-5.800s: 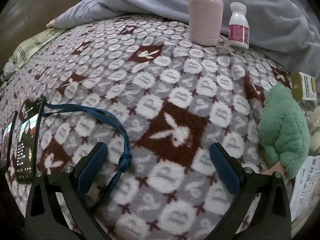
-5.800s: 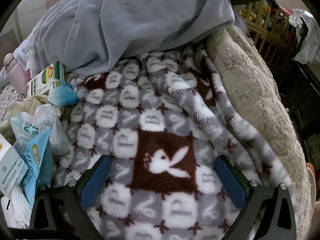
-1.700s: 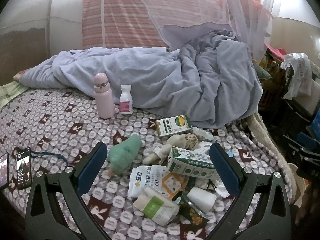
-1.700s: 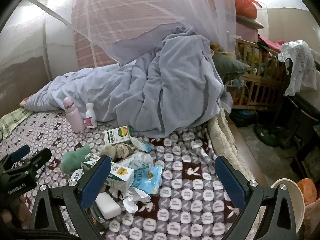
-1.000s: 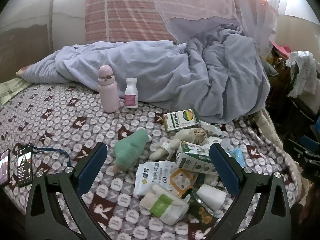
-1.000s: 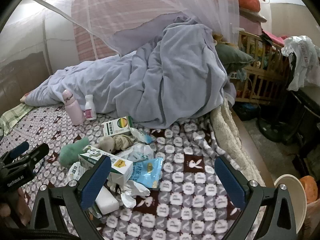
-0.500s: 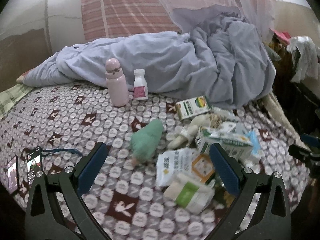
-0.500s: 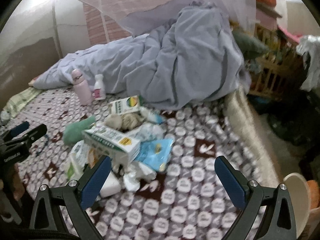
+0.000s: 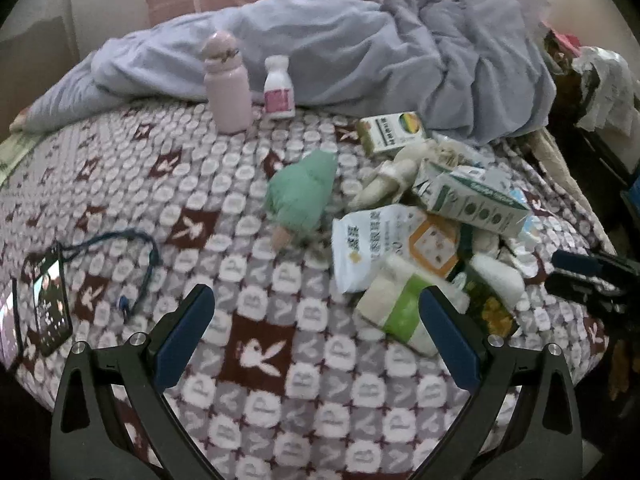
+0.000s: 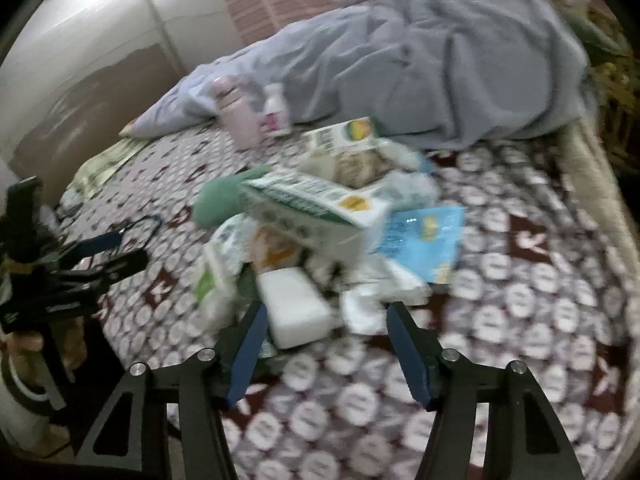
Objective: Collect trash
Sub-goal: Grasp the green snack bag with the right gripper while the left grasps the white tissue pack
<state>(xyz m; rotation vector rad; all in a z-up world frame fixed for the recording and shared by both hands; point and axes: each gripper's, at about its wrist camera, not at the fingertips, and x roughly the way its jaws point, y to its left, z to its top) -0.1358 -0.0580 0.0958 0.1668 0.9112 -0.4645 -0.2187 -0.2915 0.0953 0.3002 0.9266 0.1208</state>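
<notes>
The left claw (image 9: 316, 320) hangs spread wide above the patterned blanket (image 9: 256, 352) on the bed, gripping nothing; the right claw (image 10: 324, 340) is also parted, though more narrowly, and empty, its tips just short of a white block (image 10: 294, 304) at the near edge of the trash pile (image 10: 320, 232); that view is blurred; the pile lies on the blanket toward the bed's right side, with a green-and-white carton (image 9: 472, 200) on top, a white printed bag (image 9: 368, 244) and a green-labelled white pack (image 9: 404, 304) in front of it, and a blue wrapper (image 10: 424, 240) beside it; a green plush toy (image 9: 300, 196) lies just left of the pile; a pink bottle (image 9: 227, 84) and a small white bottle (image 9: 278, 90) stand upright farther back against the grey quilt (image 9: 380, 52); a phone (image 9: 50, 296) with a blue strap (image 9: 136, 264) lies well apart at the left.
</notes>
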